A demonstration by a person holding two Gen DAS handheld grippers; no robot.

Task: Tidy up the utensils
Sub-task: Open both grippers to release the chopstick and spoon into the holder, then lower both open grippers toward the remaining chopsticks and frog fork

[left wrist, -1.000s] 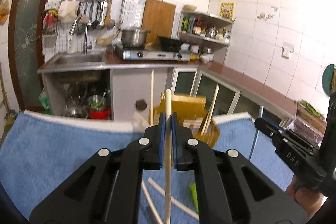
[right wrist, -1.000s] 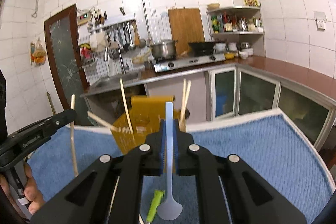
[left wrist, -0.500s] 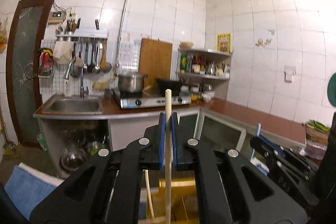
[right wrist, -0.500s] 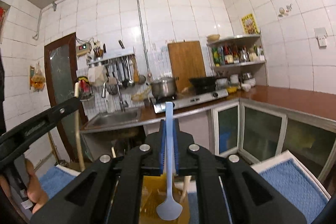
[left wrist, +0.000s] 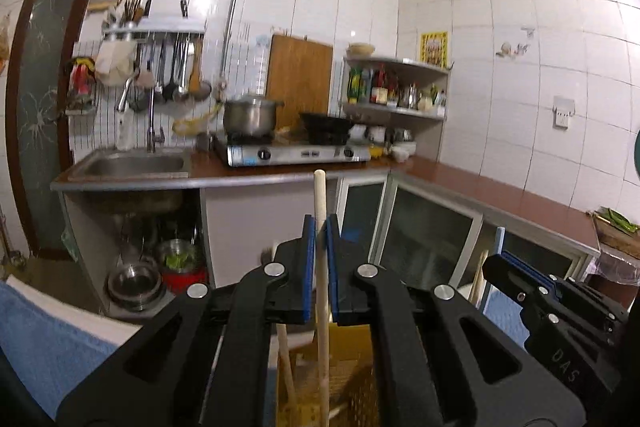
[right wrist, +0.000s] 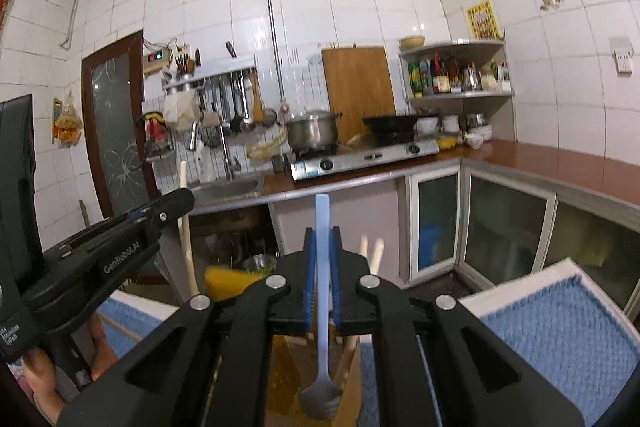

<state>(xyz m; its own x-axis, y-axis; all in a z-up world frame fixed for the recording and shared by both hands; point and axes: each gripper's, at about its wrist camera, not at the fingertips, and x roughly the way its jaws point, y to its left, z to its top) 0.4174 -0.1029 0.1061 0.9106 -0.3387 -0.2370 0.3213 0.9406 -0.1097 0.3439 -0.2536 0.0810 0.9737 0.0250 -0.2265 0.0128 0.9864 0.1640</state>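
Observation:
My left gripper (left wrist: 320, 227) is shut on a pale wooden chopstick (left wrist: 321, 291) that stands upright, its lower end over the yellow utensil holder (left wrist: 348, 363) just below the fingers. In the right wrist view, my right gripper (right wrist: 322, 239) is shut on a light blue spoon (right wrist: 322, 307), bowl end down, hanging over the same yellow holder (right wrist: 224, 281). Two chopsticks (right wrist: 370, 255) stand in that holder. The left gripper (right wrist: 120, 239) with its chopstick (right wrist: 185, 227) shows at the left, and the right gripper (left wrist: 552, 303) shows at the right of the left wrist view.
A blue towel (right wrist: 560, 331) covers the table under the holder. A hand (right wrist: 40, 379) grips the left tool. Beyond the table lie a counter with a sink (left wrist: 128, 163), a stove with a pot (left wrist: 250, 115) and a corner shelf (left wrist: 396, 95).
Both grippers have moved forward with their utensils. The yellow holder, earlier out in front on the towel, now lies right under the fingers. Both grips have stayed the same.

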